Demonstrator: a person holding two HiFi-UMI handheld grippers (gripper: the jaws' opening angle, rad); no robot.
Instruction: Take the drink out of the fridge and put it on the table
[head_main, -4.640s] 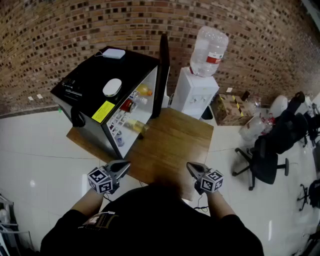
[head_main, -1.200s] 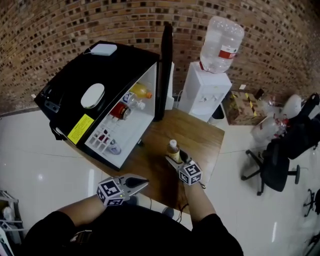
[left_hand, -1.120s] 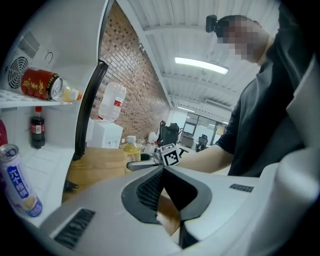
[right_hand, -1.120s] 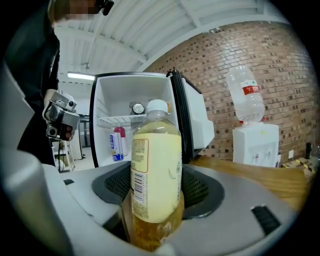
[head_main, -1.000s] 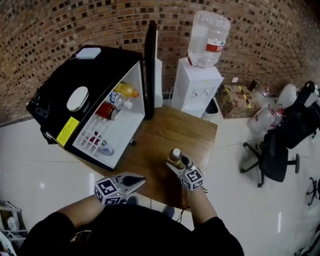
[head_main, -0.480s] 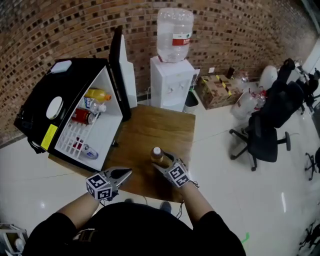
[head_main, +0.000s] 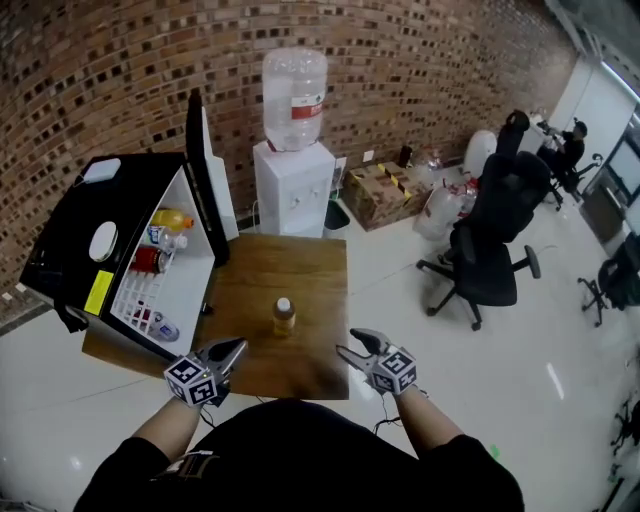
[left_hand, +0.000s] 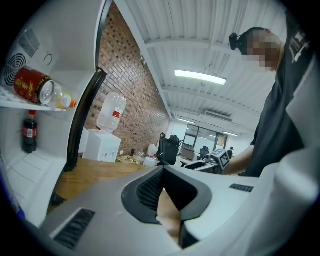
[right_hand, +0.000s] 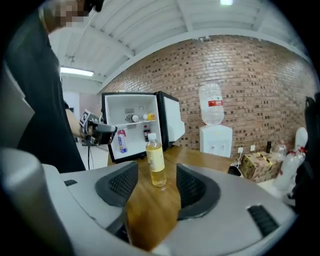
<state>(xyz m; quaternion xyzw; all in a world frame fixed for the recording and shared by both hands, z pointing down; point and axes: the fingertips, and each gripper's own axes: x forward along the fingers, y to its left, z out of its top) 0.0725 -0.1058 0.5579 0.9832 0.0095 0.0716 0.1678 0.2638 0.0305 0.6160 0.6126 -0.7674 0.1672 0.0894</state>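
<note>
A clear plastic bottle of yellow drink (head_main: 284, 316) is stood upright on the square wooden table (head_main: 312, 268), beside the open black fridge (head_main: 60, 238), below a brick wall (head_main: 400, 70). The right gripper (head_main: 352, 342) is held spread and empty, its jaws having just been closing a little. The left gripper (head_main: 238, 345) is pressed together.

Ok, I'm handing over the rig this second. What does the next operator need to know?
Left gripper: shut, empty.
Right gripper: open, nothing between its jaws, which have just been closing slightly.
Drink bottle: upright on the wooden table, free of both grippers.
Done: drink out of the fridge and set down.
Left: nothing for the task; the fridge door stands open, perhaps close it.
</note>
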